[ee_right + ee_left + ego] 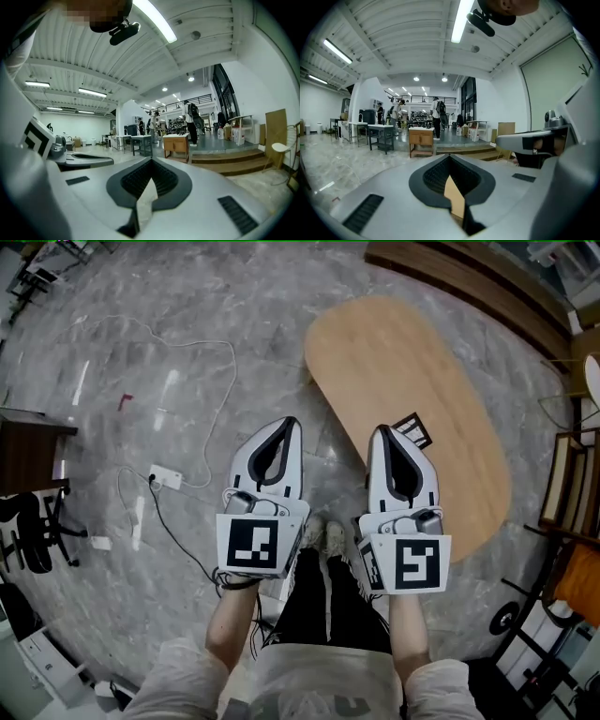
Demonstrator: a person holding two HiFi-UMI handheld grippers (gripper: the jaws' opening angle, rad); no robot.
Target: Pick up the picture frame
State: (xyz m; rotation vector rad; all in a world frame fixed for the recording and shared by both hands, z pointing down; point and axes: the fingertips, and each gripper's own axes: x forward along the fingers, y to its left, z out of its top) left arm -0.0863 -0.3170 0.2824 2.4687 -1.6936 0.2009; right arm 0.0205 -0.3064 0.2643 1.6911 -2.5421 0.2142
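Note:
The picture frame (413, 430), small and dark with a pale pattern, lies on the near left part of an oval wooden table (412, 362). My right gripper (380, 430) hovers beside it, its tip just left of the frame and its body hiding the frame's lower edge. Its jaws are shut with nothing between them (151, 160). My left gripper (293, 421) is held parallel to it over the marble floor, left of the table. It is also shut and empty (450, 157). Both gripper views look out level across the hall, and neither shows the frame.
A white power strip (165, 477) with cables lies on the floor to the left. A dark desk (28, 451) and a black chair (33, 531) stand at the far left. Wooden steps (469, 277) run behind the table, and shelves (572, 484) stand at the right. People and a wooden cabinet (421, 142) are far off.

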